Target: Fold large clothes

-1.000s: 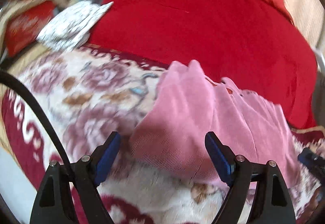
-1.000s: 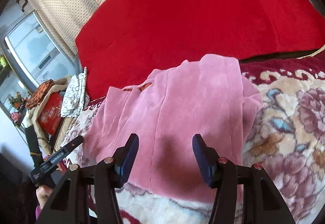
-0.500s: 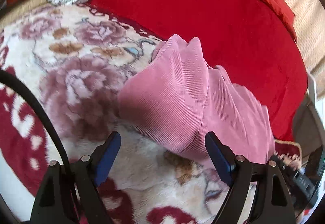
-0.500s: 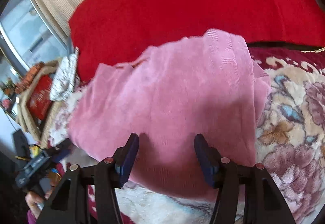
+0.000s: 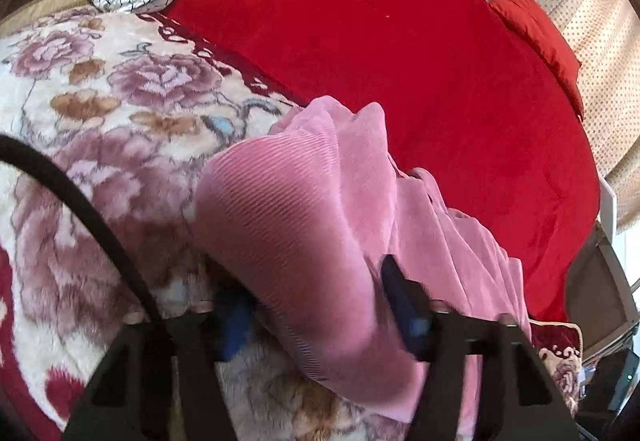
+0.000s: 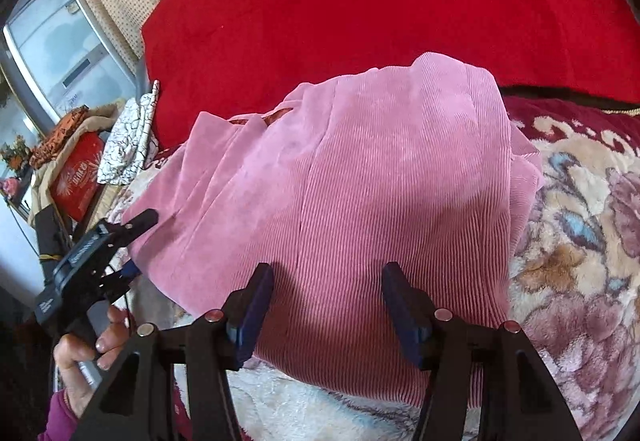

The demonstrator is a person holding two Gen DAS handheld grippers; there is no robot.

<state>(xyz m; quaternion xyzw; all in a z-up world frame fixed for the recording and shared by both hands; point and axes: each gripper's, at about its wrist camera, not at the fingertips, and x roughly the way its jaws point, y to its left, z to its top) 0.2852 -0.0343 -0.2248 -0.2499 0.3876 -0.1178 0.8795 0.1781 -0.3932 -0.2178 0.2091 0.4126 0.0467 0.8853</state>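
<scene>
presently the pink garment (image 6: 384,201) lies partly folded on the floral blanket (image 6: 580,261). left hand-held gripper (image 5: 316,305) is closing across its corner edge, seemingly to lift it; right hand-held gripper (image 6: 328,305) hovers unclenched at the near hem, gripping nothing.

The garment (image 6: 360,177) lies on the blanket (image 6: 580,249) before me, the bedspread (image 6: 380,1) behind it. My left tool (image 6: 120,253) sits at the garment's left edge, my right tool (image 6: 326,305) over its near edge.
</scene>
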